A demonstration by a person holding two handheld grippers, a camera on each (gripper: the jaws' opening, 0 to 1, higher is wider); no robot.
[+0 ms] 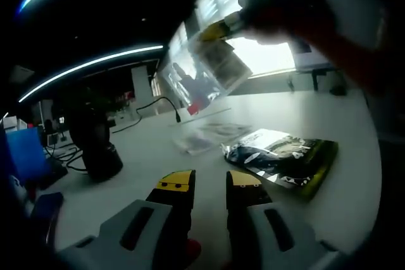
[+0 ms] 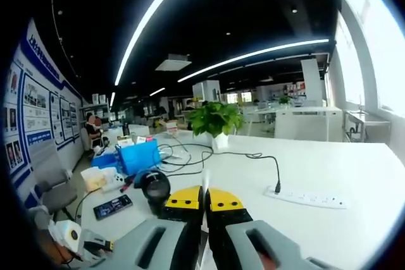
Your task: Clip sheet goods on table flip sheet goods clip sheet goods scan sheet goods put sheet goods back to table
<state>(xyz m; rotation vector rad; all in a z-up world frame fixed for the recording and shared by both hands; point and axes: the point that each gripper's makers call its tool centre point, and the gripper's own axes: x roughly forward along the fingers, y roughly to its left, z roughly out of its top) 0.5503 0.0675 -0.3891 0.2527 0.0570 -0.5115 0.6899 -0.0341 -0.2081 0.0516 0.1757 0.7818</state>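
Nearest in the left gripper view, the left gripper has its yellow-tipped jaws standing a little apart with nothing between them, poised low over the white table. Just beyond them, toward two o'clock, a dark glossy packet with a yellow-green edge lies flat on the table, its long axis running roughly from nine to four o'clock across the jaws' line. Farther on at twelve o'clock, flat clear packets lie blurred on the table, and at ten o'clock a black round object stands near some cables. Higher up, at one o'clock, the right gripper comes in from the right and carries a clear sheet packet in the air, hanging tilted below its yellow tips, well above the table. In the right gripper view that gripper's own jaws look pressed nearly together; the sheet itself cannot be made out between them there. Beyond lie a black scanner-like device, a blue box, a white power strip and a potted plant. By my judgement the lifted sheet sits up and to the right of the idle left jaws, so the right hand has it for scanning.
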